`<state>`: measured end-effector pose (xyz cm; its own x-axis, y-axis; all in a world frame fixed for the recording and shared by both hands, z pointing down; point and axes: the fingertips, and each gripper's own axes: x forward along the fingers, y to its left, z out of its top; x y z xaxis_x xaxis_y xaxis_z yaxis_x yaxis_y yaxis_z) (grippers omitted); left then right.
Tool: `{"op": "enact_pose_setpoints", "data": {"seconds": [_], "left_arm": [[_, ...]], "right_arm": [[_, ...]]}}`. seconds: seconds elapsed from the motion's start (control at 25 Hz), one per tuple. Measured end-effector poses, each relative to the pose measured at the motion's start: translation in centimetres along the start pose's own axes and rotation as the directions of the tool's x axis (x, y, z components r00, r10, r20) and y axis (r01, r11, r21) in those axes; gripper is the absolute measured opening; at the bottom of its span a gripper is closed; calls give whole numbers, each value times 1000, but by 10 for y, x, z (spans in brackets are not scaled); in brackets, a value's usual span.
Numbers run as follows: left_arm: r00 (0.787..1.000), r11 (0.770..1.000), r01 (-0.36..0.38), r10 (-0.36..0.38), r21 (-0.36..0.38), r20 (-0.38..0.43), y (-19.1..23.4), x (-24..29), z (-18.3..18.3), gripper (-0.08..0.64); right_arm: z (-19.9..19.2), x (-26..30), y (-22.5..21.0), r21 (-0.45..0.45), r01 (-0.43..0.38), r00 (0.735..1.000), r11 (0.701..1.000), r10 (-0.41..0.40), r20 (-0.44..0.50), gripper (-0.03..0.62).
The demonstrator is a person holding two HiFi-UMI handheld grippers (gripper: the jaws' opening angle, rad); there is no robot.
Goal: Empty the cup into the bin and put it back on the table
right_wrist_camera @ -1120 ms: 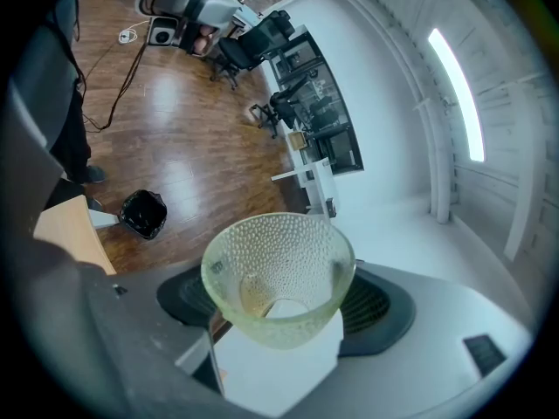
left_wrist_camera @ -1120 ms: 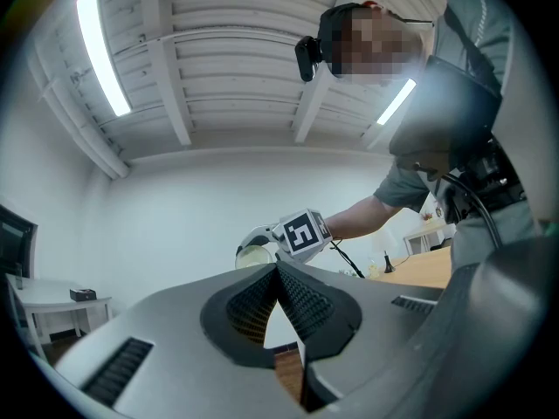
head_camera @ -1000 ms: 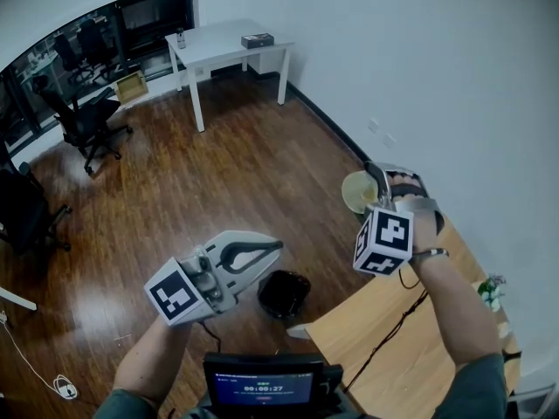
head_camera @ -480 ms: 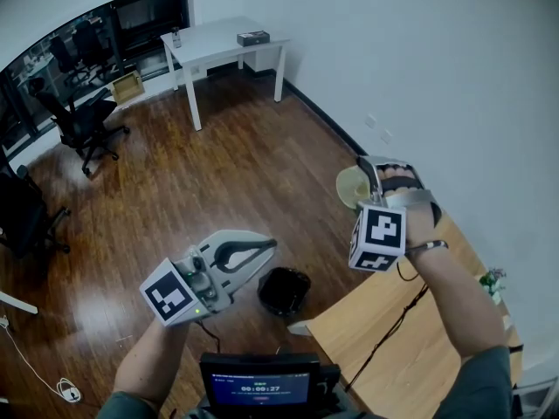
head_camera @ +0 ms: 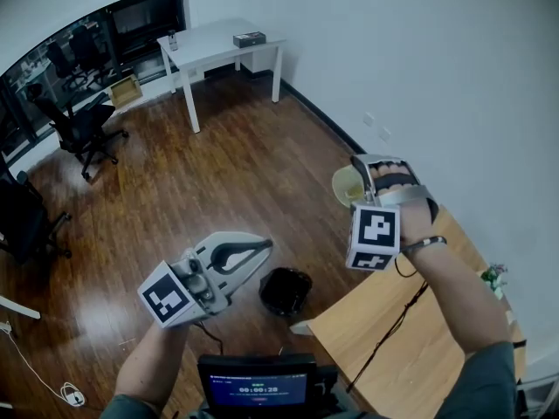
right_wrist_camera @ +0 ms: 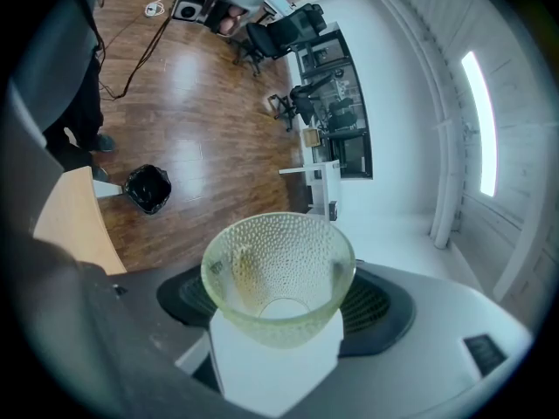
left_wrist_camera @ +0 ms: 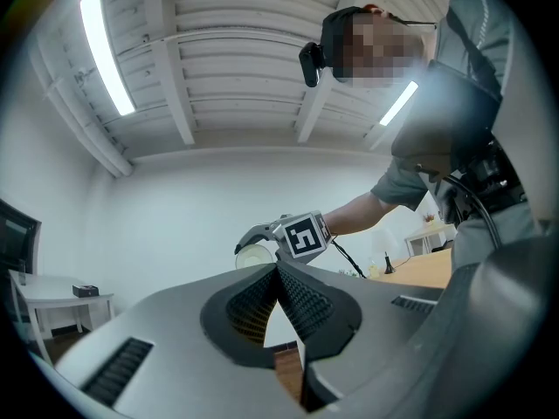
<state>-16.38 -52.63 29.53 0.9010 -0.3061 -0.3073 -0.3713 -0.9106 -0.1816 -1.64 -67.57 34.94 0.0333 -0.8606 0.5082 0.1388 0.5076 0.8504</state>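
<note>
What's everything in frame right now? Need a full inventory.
cup: one, pale yellow-green, dimpled, between the right gripper's jaws
bin: one, black, on the floor by the wooden table's corner
wooden table: one, light wood, lower right
white table: one, white, far end of the room
box: one, dark, on the white table
office chairs: at least two, black, left side
screen: one, dark, bottom centre
left gripper: grey, shut, empty
right gripper: grey, shut on the cup

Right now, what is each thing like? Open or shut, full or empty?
right gripper: shut on the cup.
cup: up in the air, looks empty inside.
left gripper: shut, holding nothing.
bin: upright on the floor, top open.
</note>
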Motion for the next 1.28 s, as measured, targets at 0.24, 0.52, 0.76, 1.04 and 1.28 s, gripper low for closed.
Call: {"op": "enact_pose_setpoints", "data": {"seconds": [0.24, 0.52, 0.76, 1.04, 1.28], "left_arm": [[1000, 1000, 4, -4, 2, -5, -1, 6, 2, 2], [1000, 1000, 7, -7, 1, -7, 2, 7, 0, 2], [1000, 1000, 6, -6, 4, -10, 1, 7, 0, 2], [1000, 1000, 2, -2, 2, -12, 2, 8, -2, 2], [1000, 1000, 4, -4, -2, -16, 2, 9, -2, 2]], "right_arm": [[-6, 0, -5, -26, 3, 1000, 1000, -3, -9, 396], [-8, 4, -5, -70, 0, 1000, 998, -2, -28, 396], [-8, 3, -5, -104, 2, 999, 995, -6, -36, 396], [-10, 8, -3, -165, -5, 999, 986, -3, -48, 396], [-7, 5, -7, -166, 0, 999, 986, -7, -40, 396]]}}
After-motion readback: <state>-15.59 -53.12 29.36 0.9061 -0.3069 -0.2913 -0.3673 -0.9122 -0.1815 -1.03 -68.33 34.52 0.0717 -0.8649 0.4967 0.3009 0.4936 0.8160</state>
